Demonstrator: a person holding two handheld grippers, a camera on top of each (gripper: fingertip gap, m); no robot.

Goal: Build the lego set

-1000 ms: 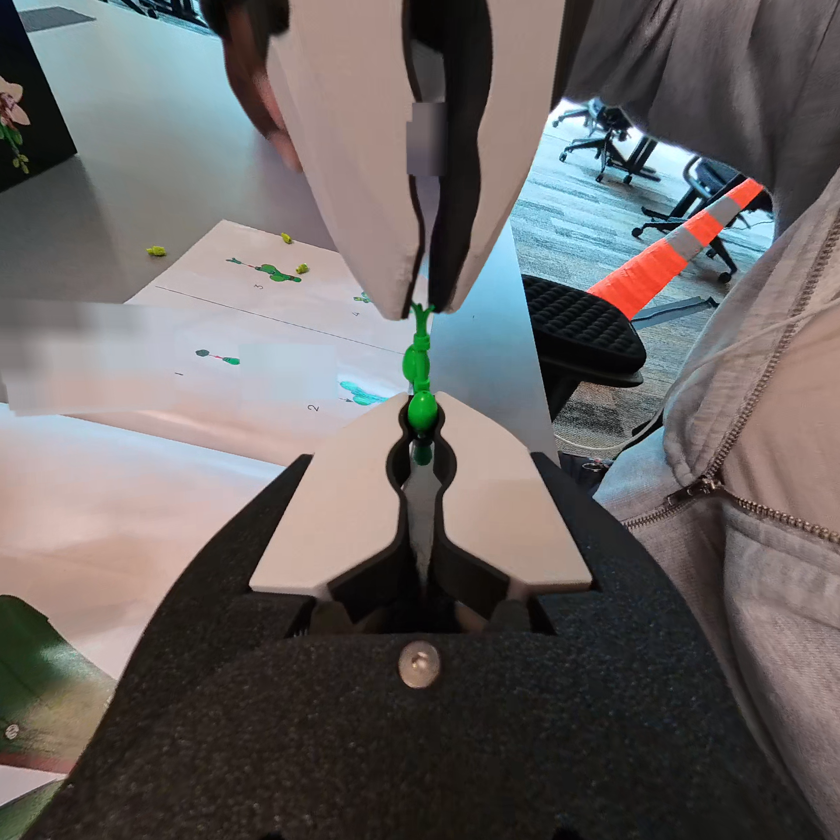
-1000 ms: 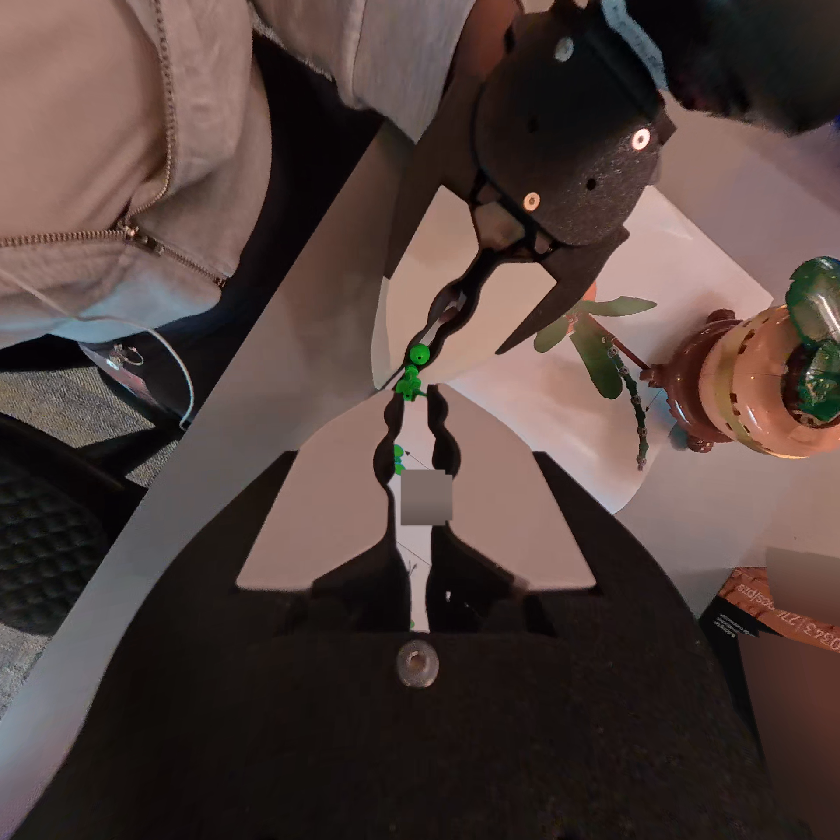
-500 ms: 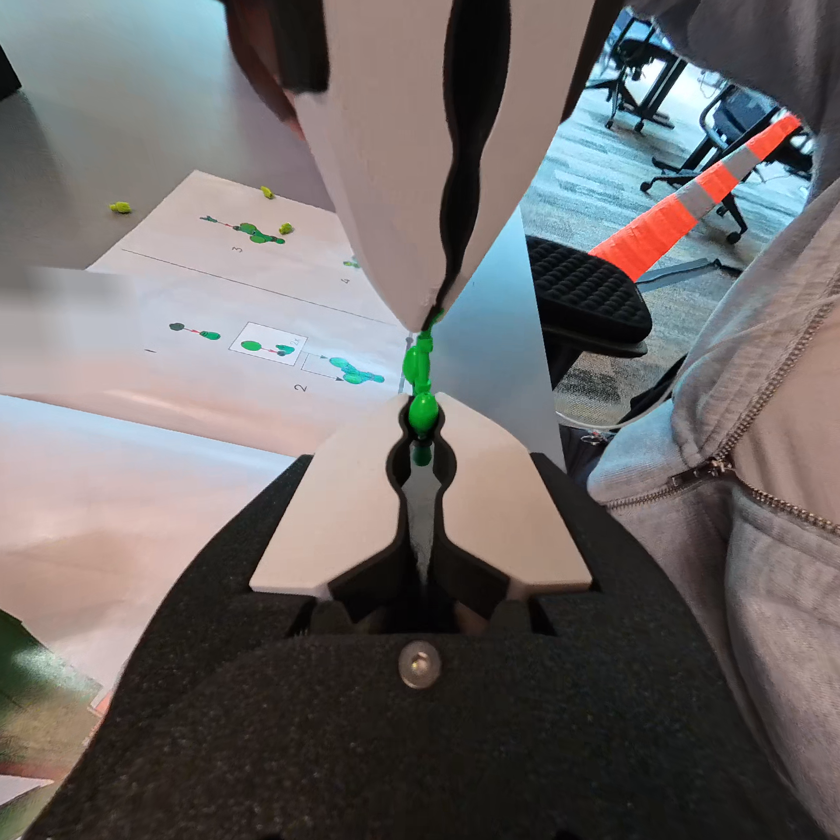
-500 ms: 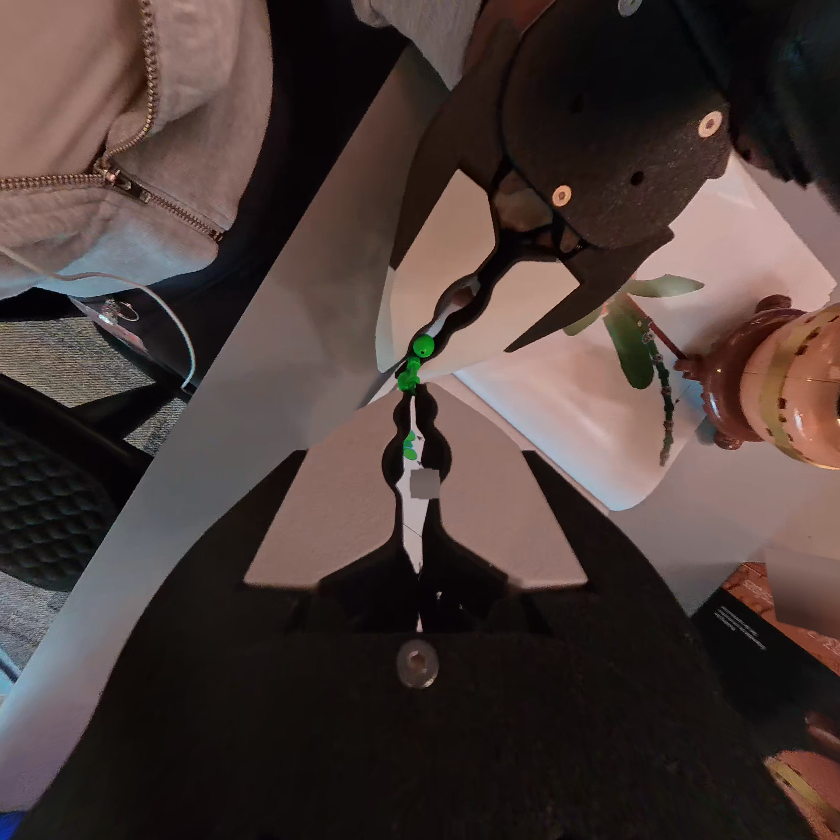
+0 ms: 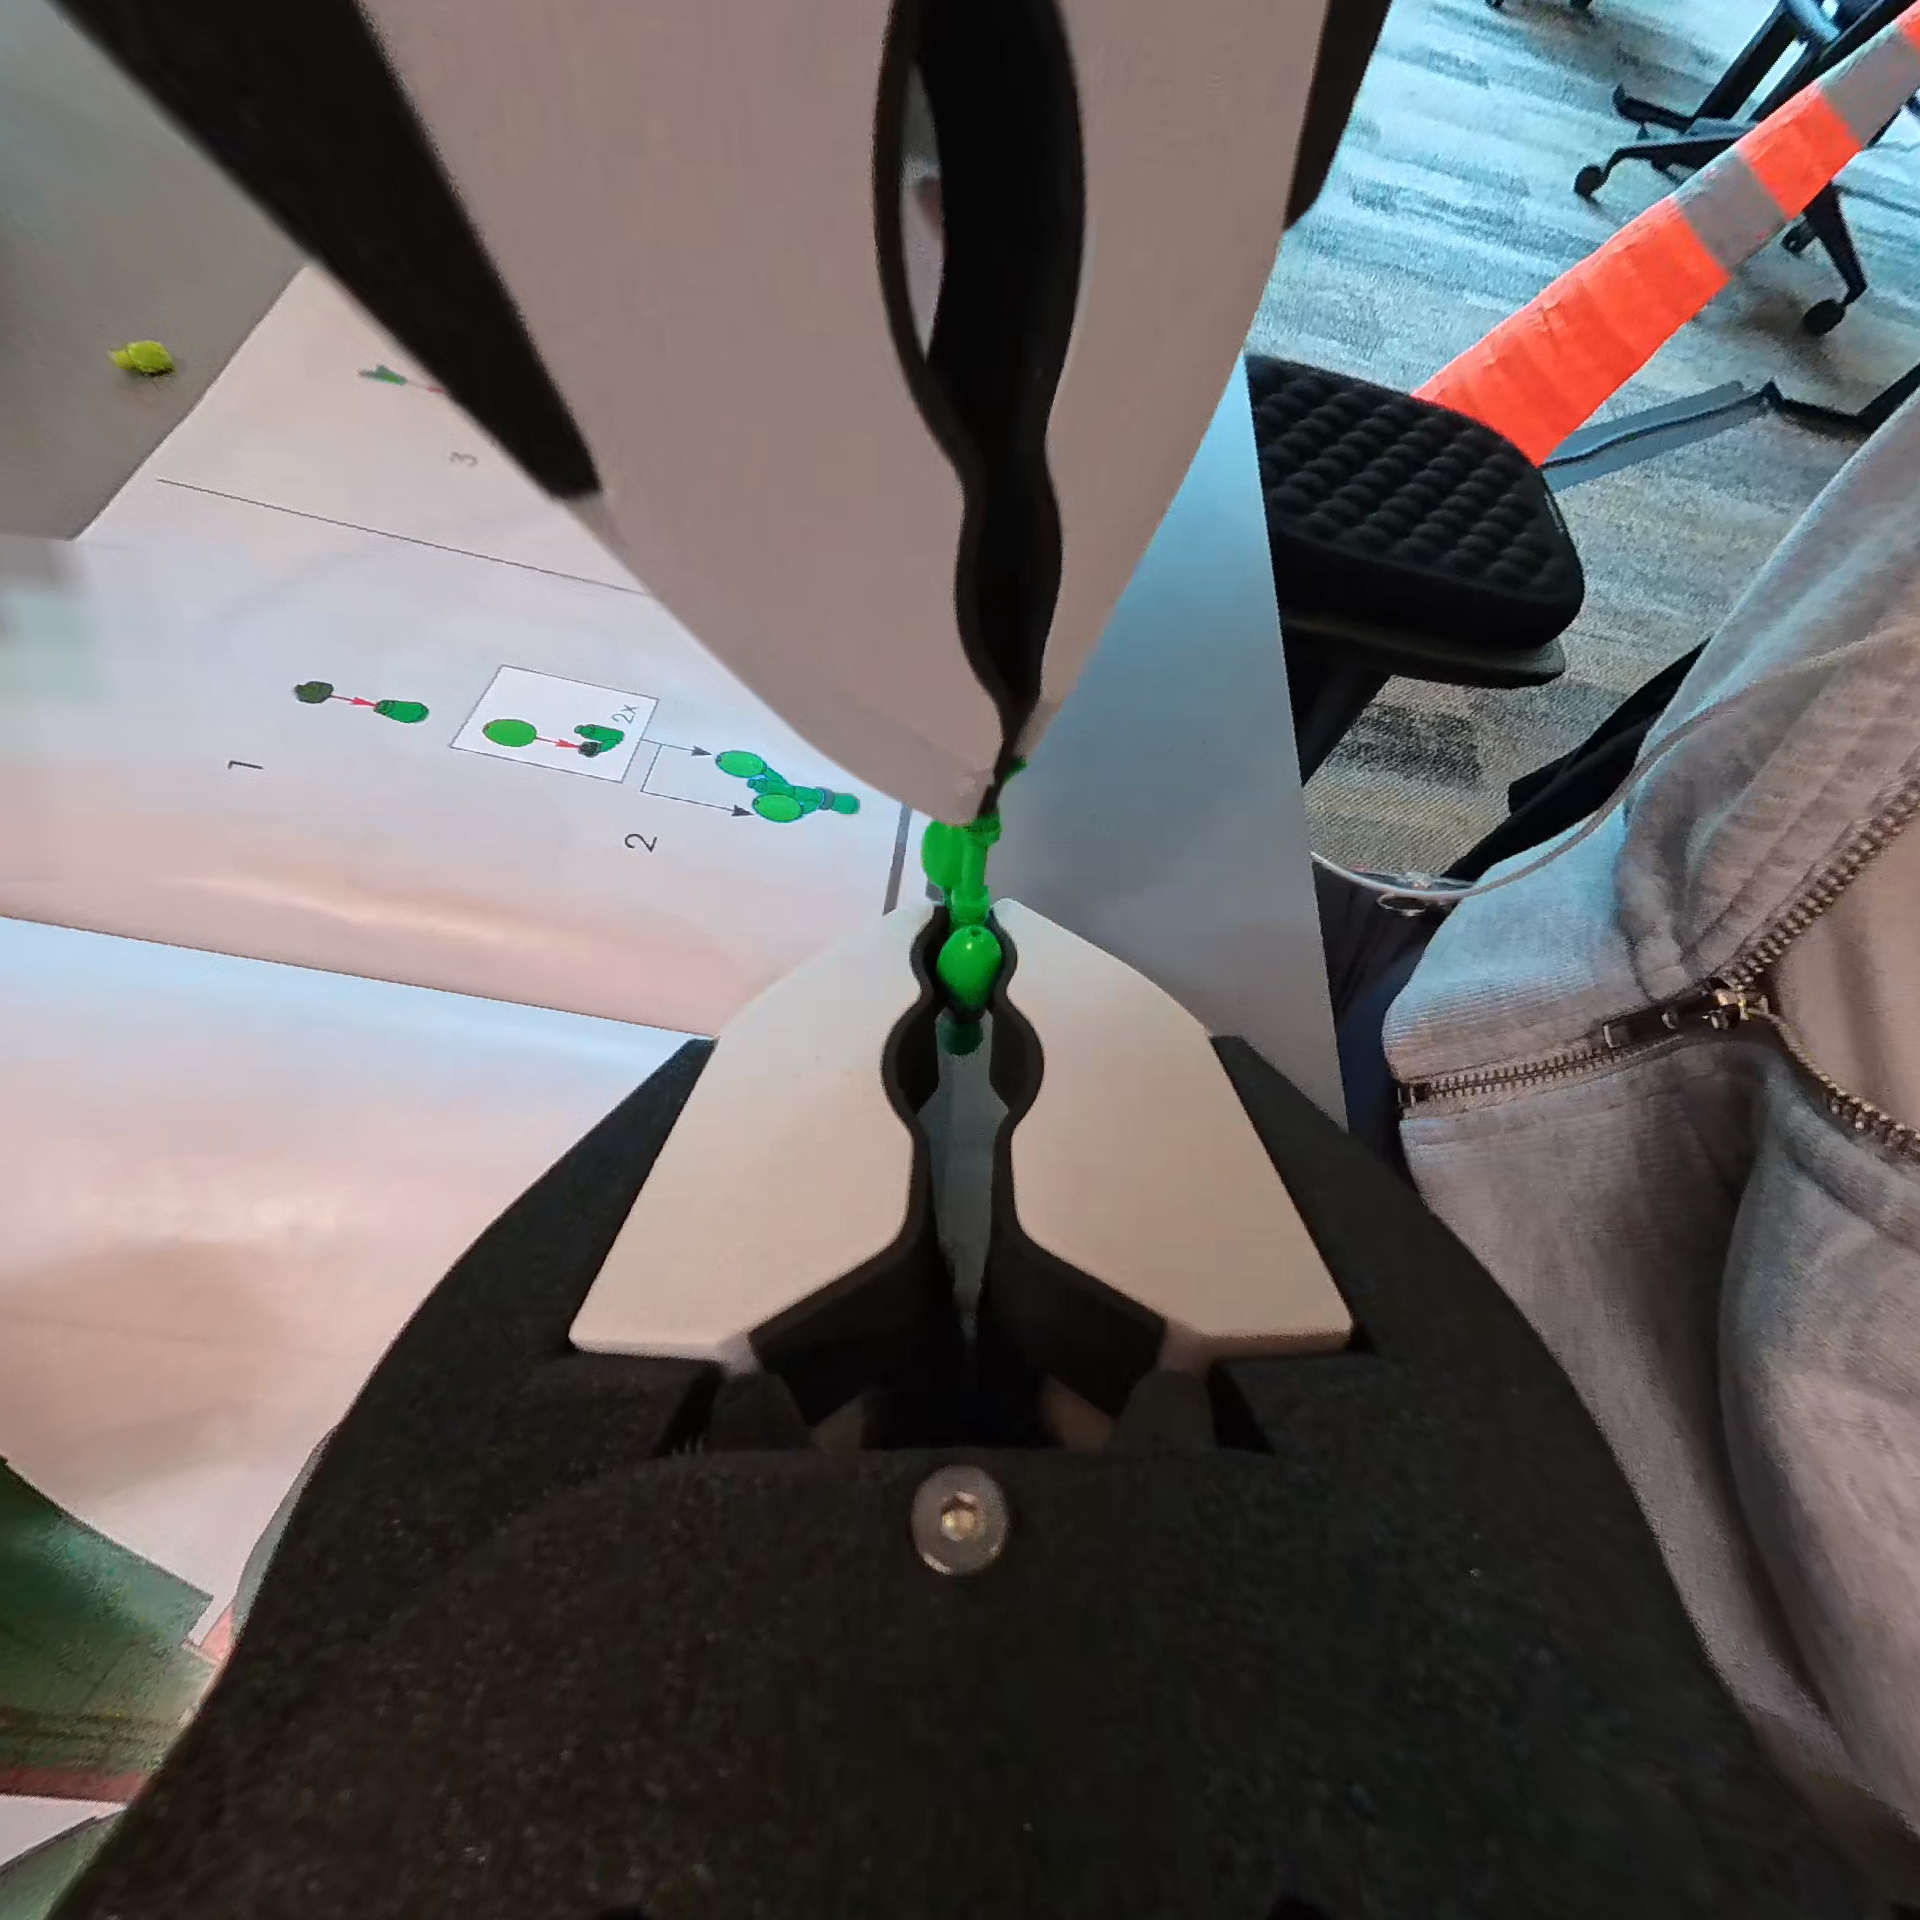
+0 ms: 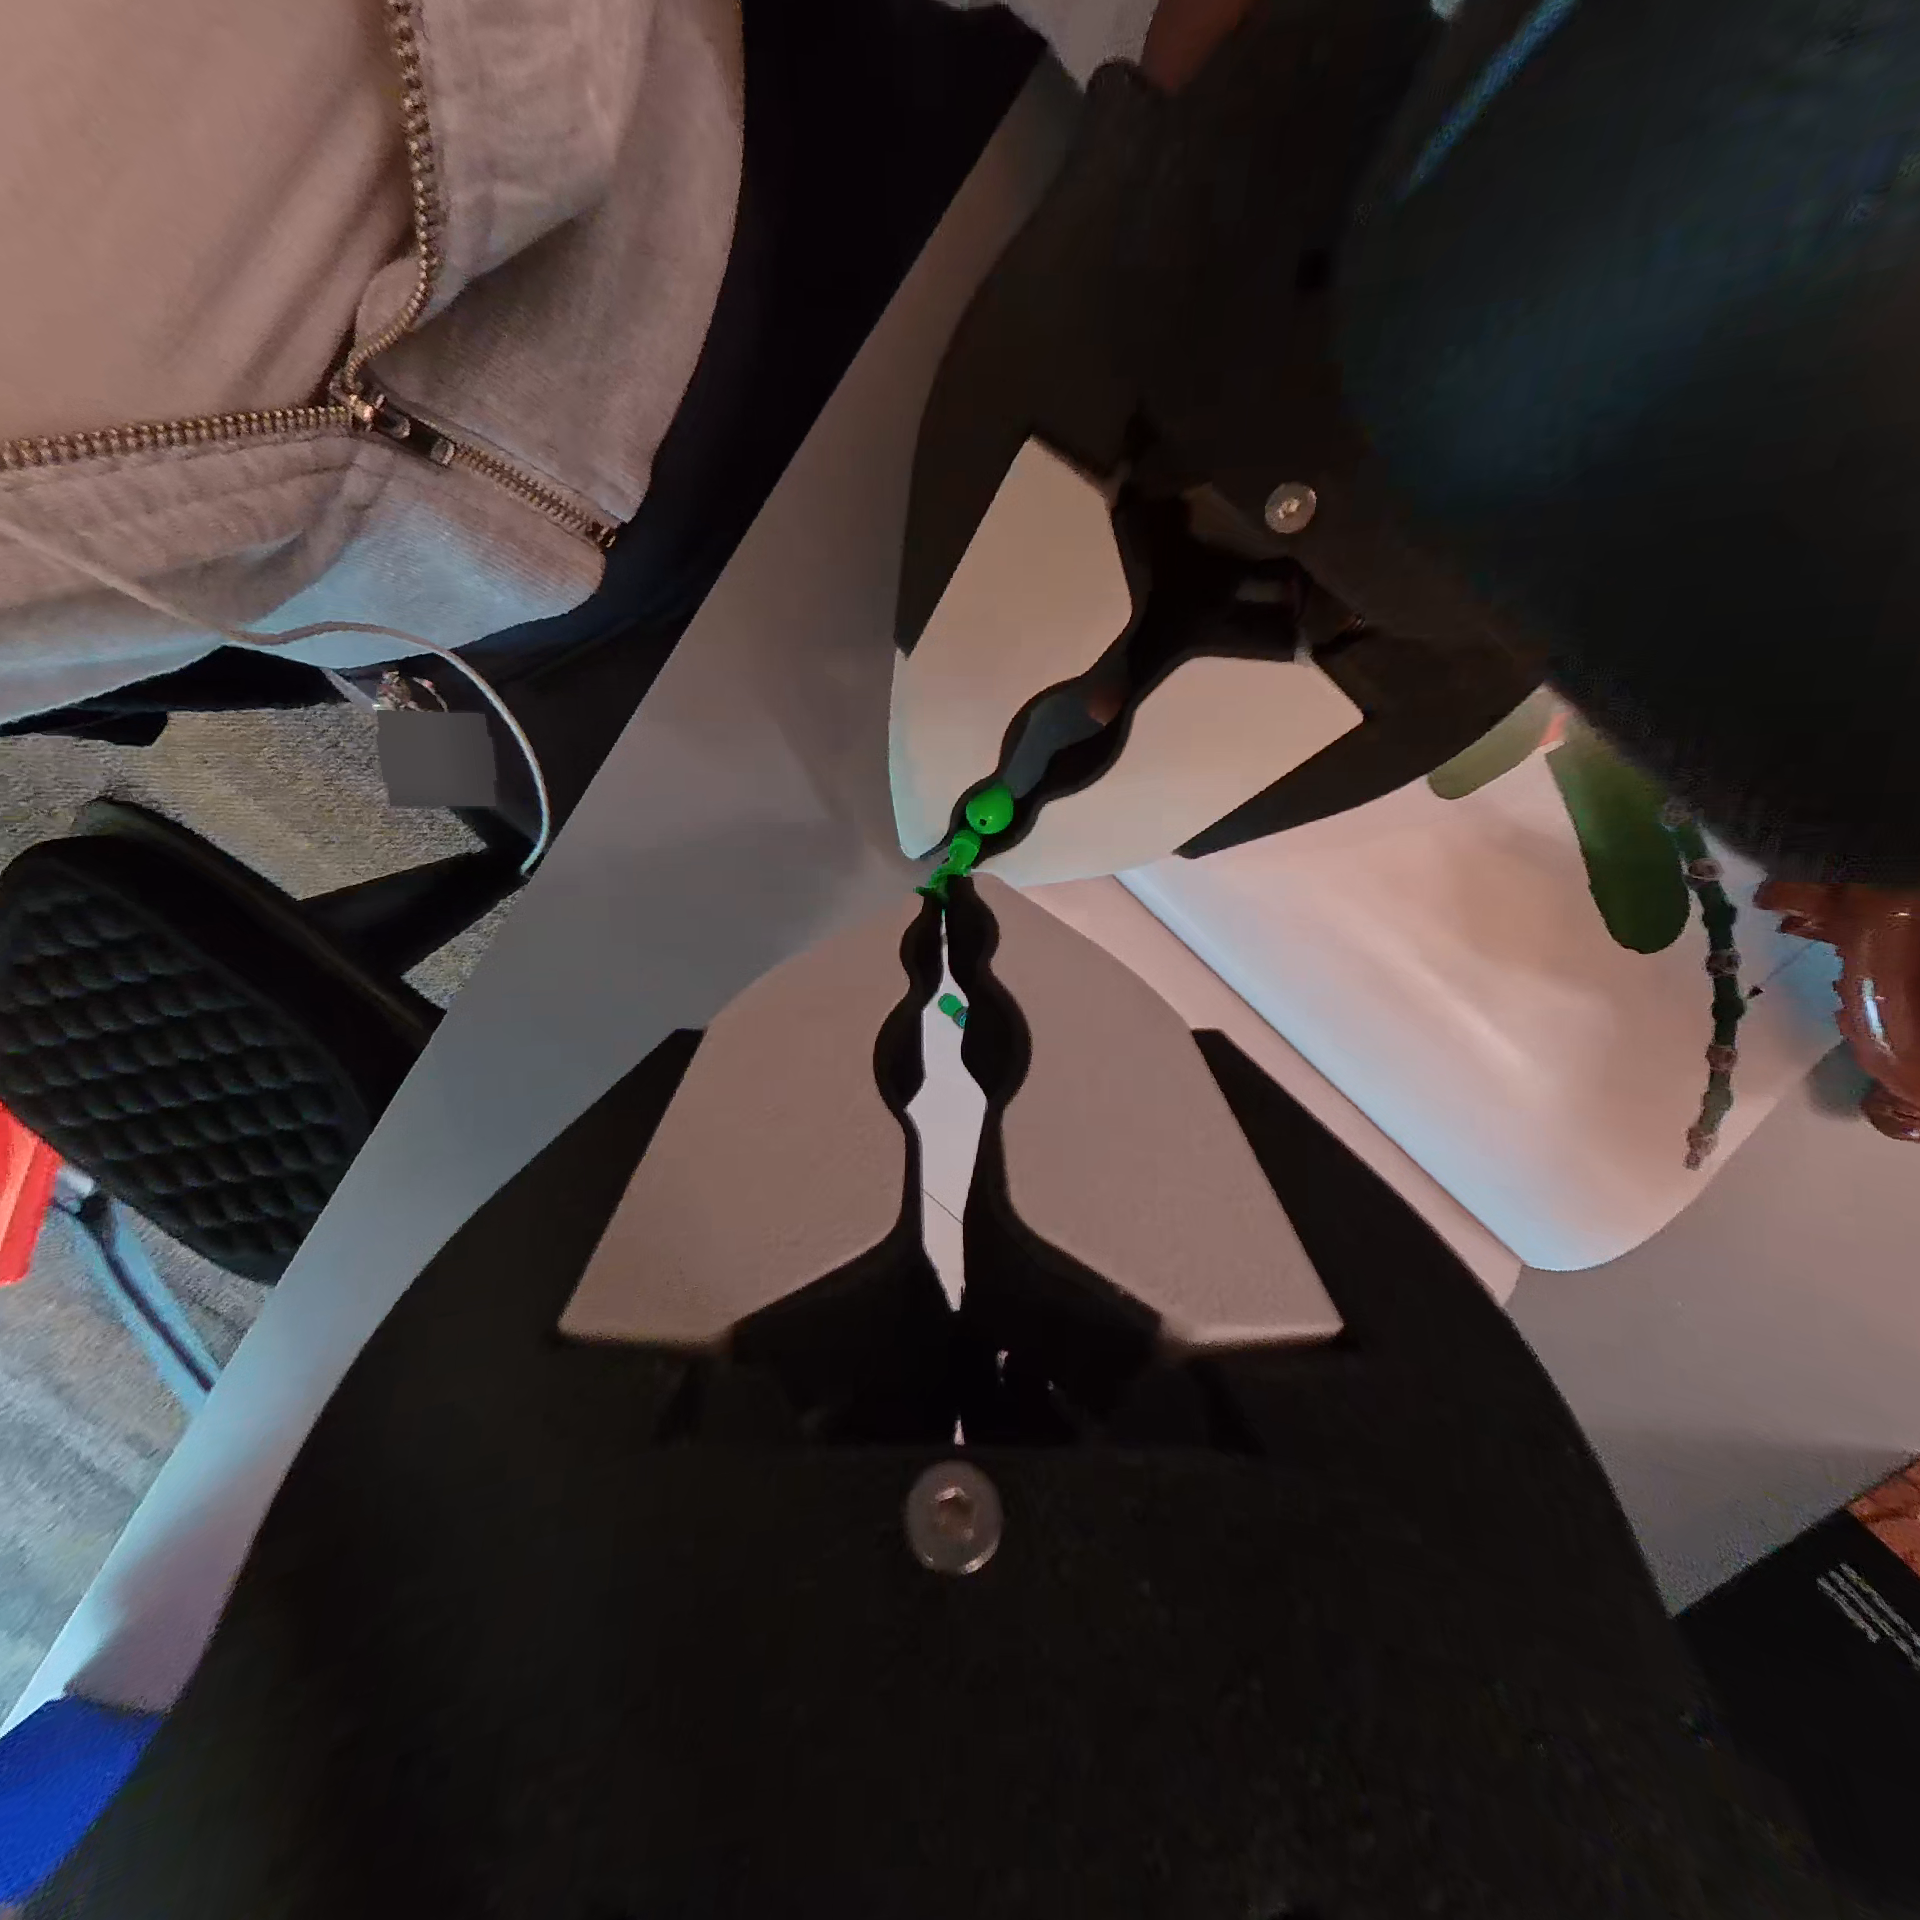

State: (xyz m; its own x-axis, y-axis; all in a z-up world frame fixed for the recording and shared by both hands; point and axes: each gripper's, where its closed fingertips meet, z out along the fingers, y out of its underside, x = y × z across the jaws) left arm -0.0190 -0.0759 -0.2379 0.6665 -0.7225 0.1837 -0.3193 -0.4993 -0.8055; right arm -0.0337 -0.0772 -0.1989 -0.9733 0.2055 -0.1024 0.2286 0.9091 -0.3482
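Two hand-held grippers meet tip to tip mid-frame: the left hand-held gripper is closed around the green lego stem, and the right hand-held gripper pinches its far end above the instruction sheet on the surface.

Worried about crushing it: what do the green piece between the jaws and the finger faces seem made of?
Green piece: looks like hard, glossy moulded plastic, with a sharp highlight on its rounded bud. Left gripper finger faces: smooth, matt, pale, probably rigid plastic with dark, possibly rubbery inner edges. The right gripper looks the same.
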